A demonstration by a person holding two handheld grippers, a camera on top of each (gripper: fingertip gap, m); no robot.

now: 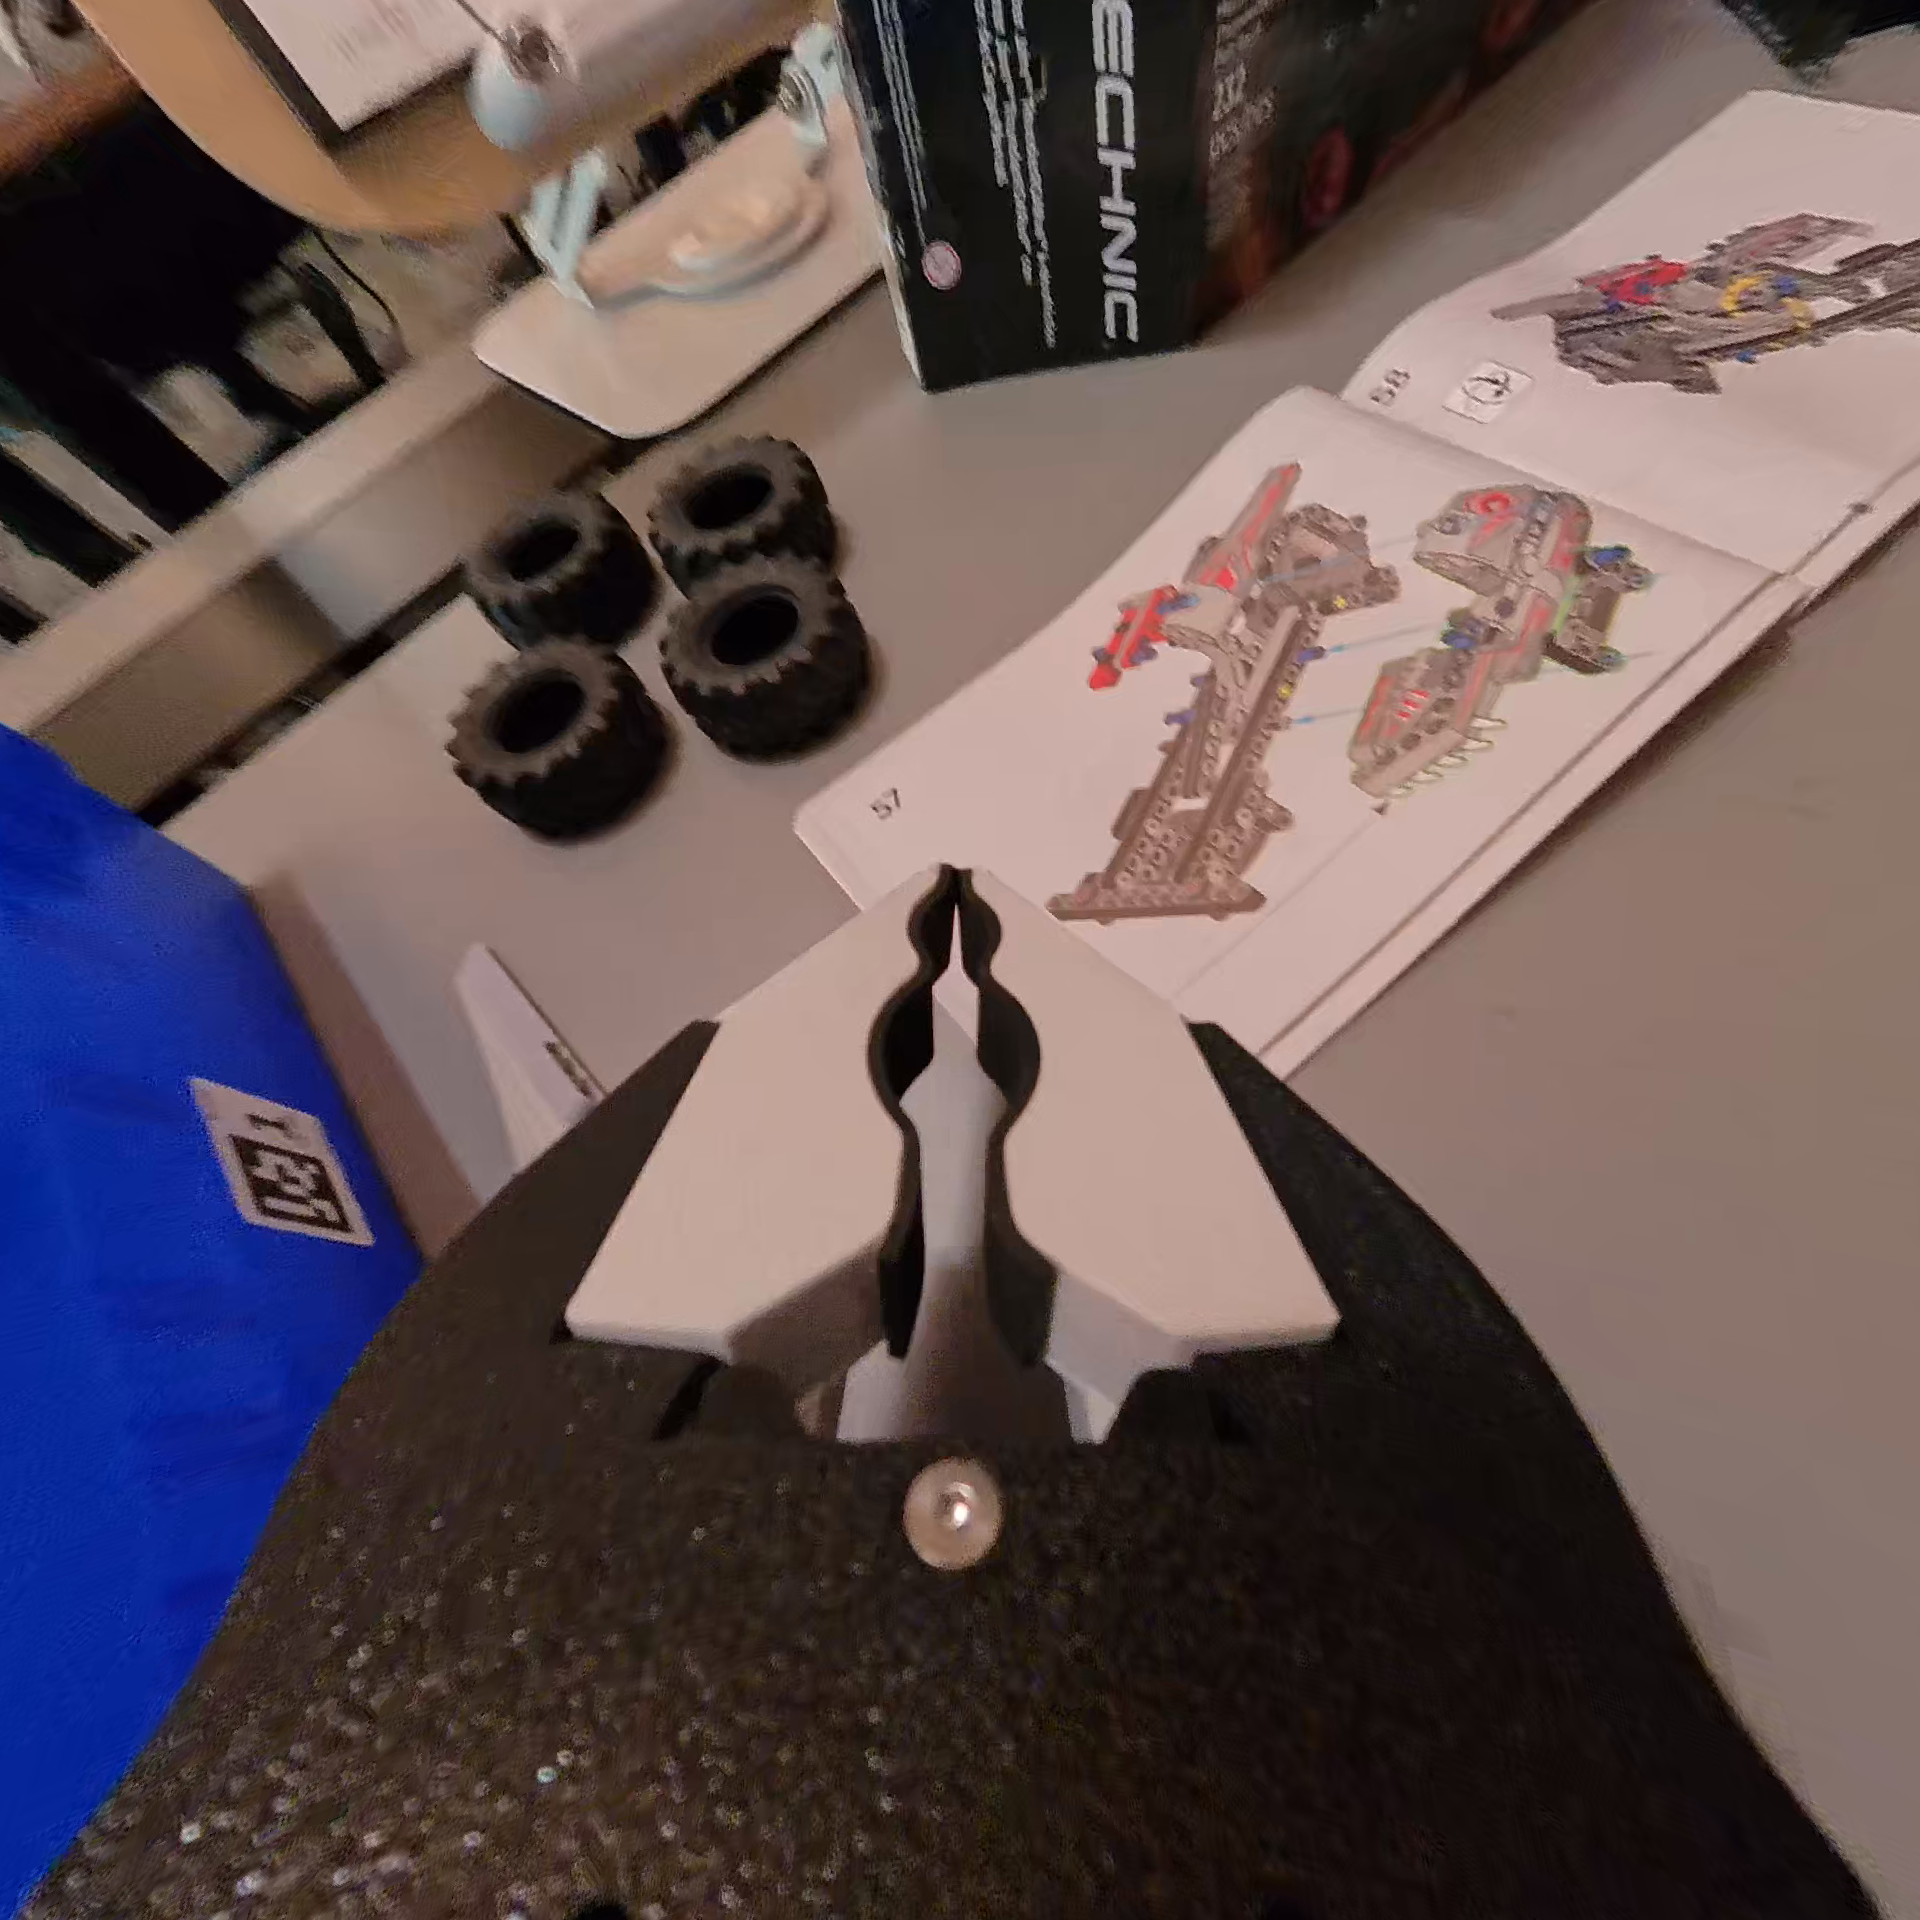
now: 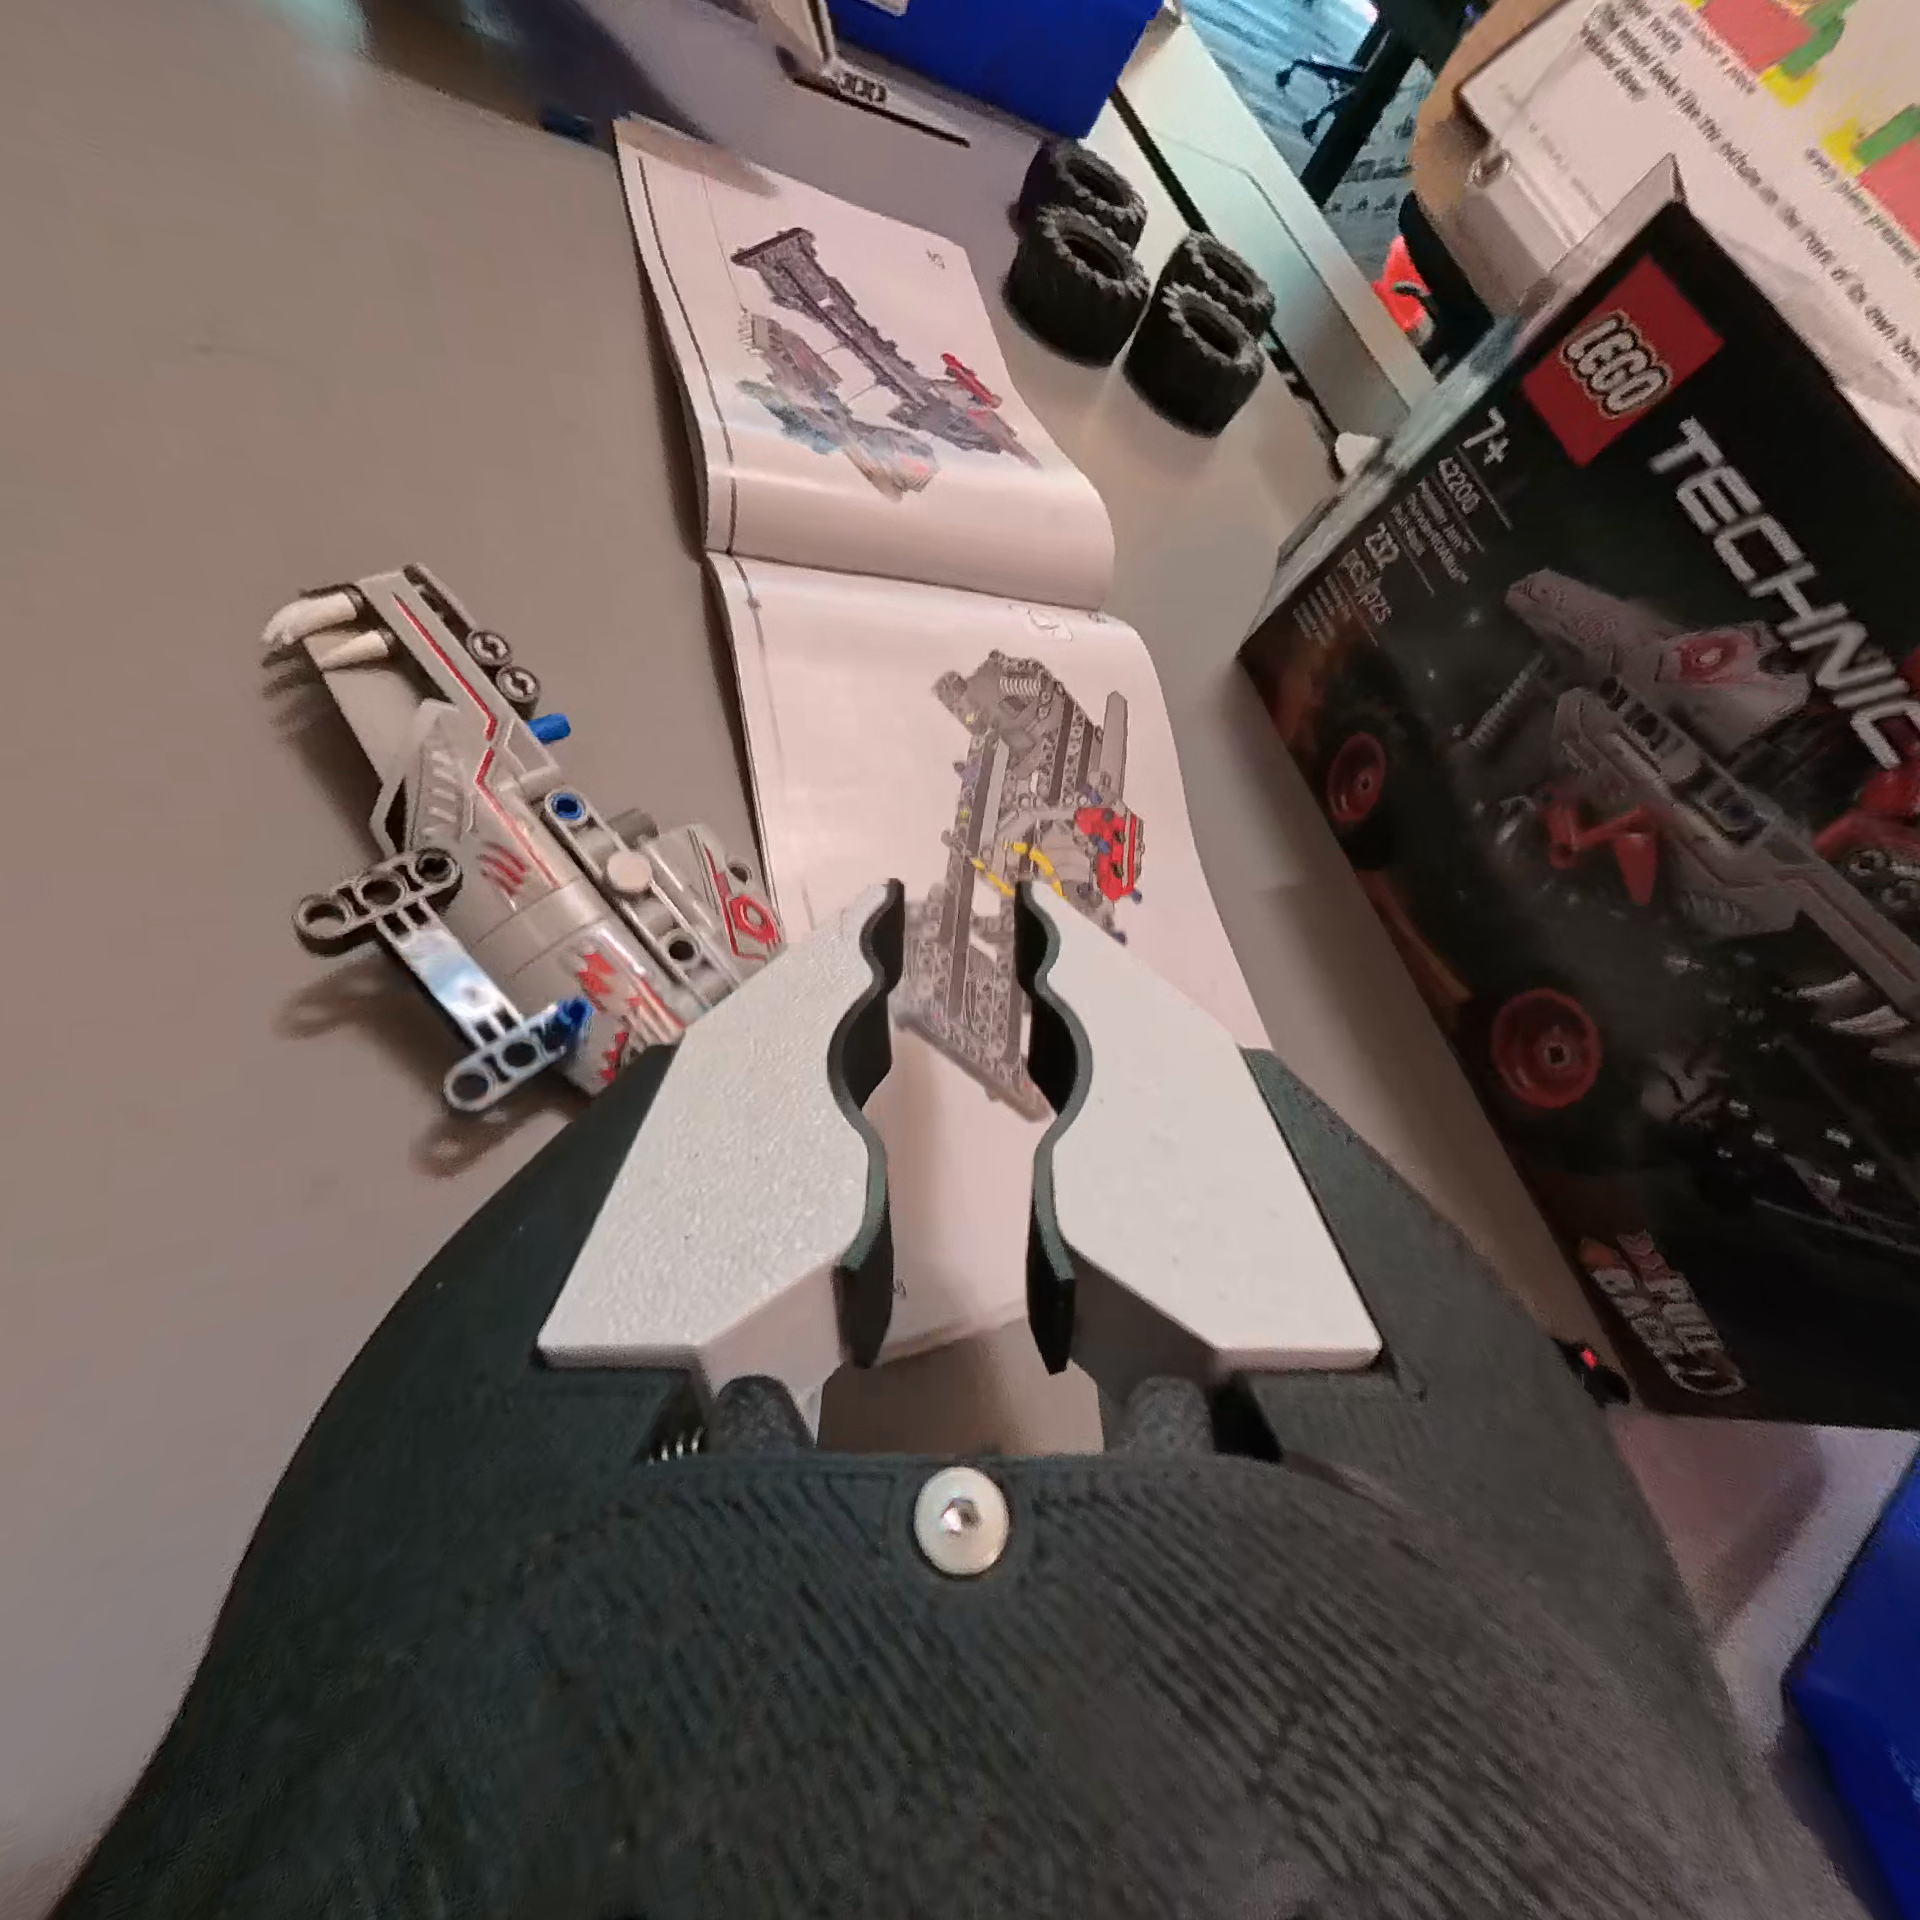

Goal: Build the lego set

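My left gripper (image 1: 954,883) is shut with nothing between its tips, held above the near corner of the open instruction booklet (image 1: 1351,675). Several black knobbly tyres (image 1: 665,634) stand in a cluster on the table to its far left. My right gripper (image 2: 956,914) is open and empty, hovering over the booklet (image 2: 935,582). A partly built grey model (image 2: 520,852) with red stripes and blue pins lies on the table just left of the right gripper. The tyres (image 2: 1138,281) also show far ahead in the right wrist view.
The black set box (image 2: 1621,831) stands right of the booklet; it also shows in the left wrist view (image 1: 1039,177). A blue bin (image 1: 135,1195) sits close on the left. A white stand (image 1: 644,343) is behind the tyres. The table edge (image 2: 1226,197) runs beyond the tyres. Tip to tip, the grippers are about 30 cm apart.
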